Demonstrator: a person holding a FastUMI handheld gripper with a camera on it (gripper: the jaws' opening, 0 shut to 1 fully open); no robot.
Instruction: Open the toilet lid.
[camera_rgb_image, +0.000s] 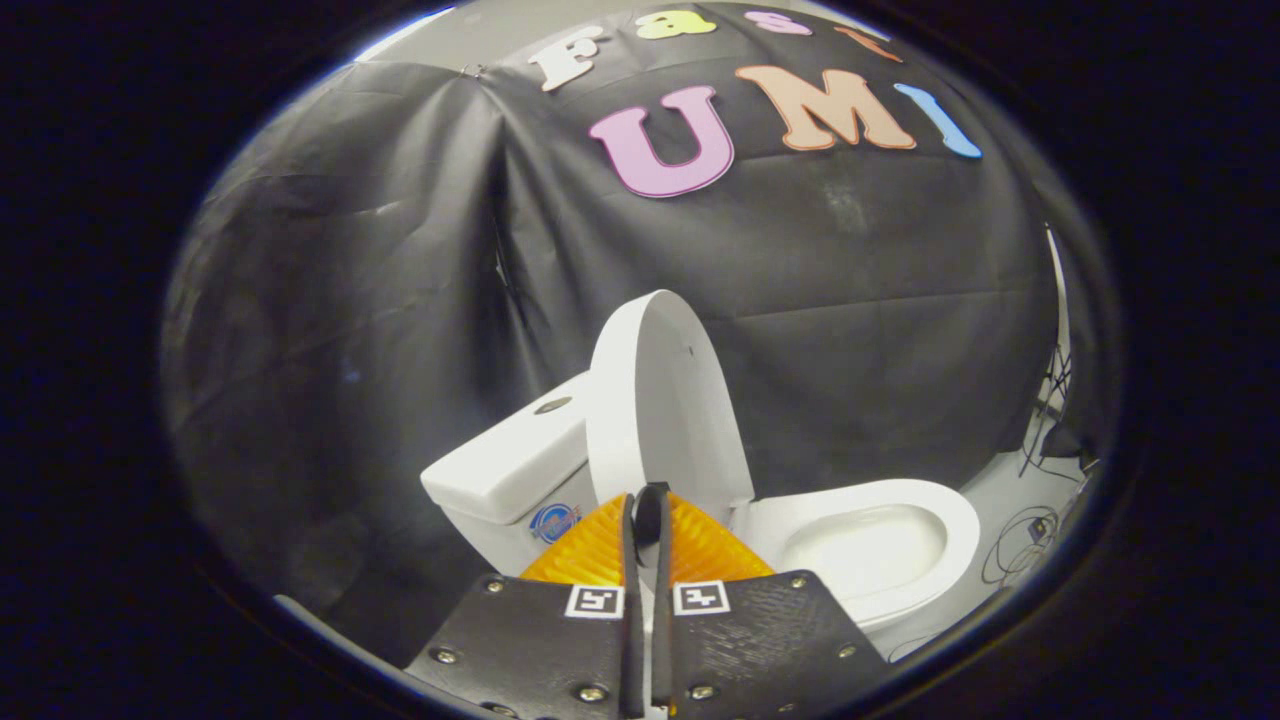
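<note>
Lid (660, 400) upright vs tank (510, 460), bowl (870, 545) exposed; tongs (647, 515) nearly closed, empty.

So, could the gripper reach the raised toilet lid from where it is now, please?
Probably yes: the lid stands upright just ahead of the gripper, whose fingers are nearly closed, with nothing visible between them.
</note>
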